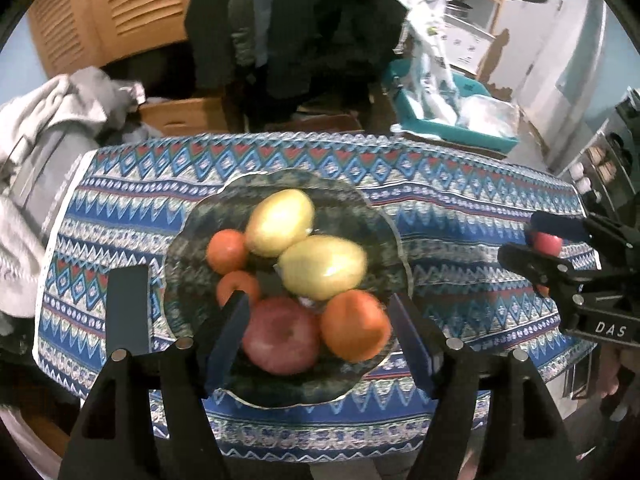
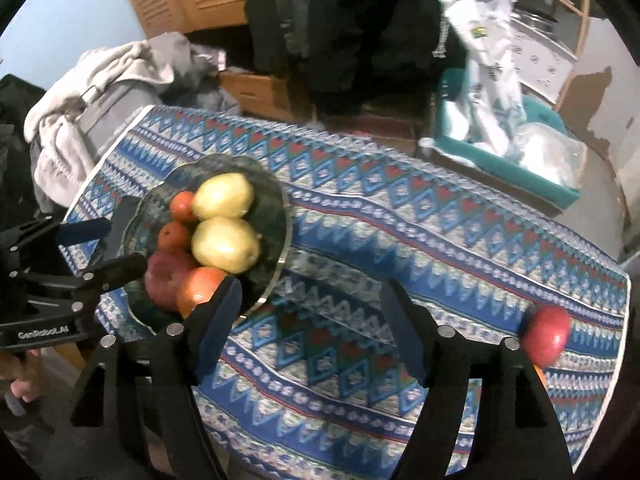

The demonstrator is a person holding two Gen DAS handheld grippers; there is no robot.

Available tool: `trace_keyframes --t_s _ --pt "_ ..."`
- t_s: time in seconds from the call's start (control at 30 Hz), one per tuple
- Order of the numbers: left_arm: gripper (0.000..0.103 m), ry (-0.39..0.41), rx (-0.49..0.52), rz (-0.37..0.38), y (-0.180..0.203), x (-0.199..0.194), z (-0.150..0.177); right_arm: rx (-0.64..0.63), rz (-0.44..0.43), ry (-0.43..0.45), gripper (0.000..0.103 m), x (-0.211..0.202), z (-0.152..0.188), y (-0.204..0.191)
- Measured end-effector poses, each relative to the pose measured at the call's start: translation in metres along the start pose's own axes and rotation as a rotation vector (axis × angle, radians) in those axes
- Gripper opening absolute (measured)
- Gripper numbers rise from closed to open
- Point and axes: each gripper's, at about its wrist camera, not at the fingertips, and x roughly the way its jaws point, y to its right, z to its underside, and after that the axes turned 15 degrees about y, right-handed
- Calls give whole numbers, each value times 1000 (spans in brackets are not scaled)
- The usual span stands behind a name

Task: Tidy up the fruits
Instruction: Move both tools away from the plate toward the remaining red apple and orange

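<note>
A woven cloth (image 1: pixel 460 216) with a matt blue, red and white pattern covers the worktop. The dark plate (image 1: pixel 192 232) looks glossy and mottled. The yellow fruits (image 1: pixel 280 222) have smooth, shiny skins. Both tools are matt black plastic.

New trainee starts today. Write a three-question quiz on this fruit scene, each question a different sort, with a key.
1. True or false: the plate holds two yellow pears.
2. Multiple choice: the red apple off the plate lies (A) on the tablecloth (B) in the teal bin (C) between the right gripper's fingers.
3. Fill in: the left gripper hangs over the ____, fingers apart.

Key: 1 true; 2 A; 3 plate.
</note>
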Motion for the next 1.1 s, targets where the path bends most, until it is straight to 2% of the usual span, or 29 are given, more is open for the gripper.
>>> trace_keyframes --t_s 0.37,0.63,0.83,1.1 --pt "74 10 64 24 45 -1 -7 7 104 53 78 -37 9 42" --pt "75 17 111 51 84 3 -14 63 146 90 81 -63 17 77" --pt "75 11 172 67 115 10 -19 119 176 84 81 -74 32 109" --pt "76 14 215 88 149 18 -35 184 206 28 81 -80 50 162"
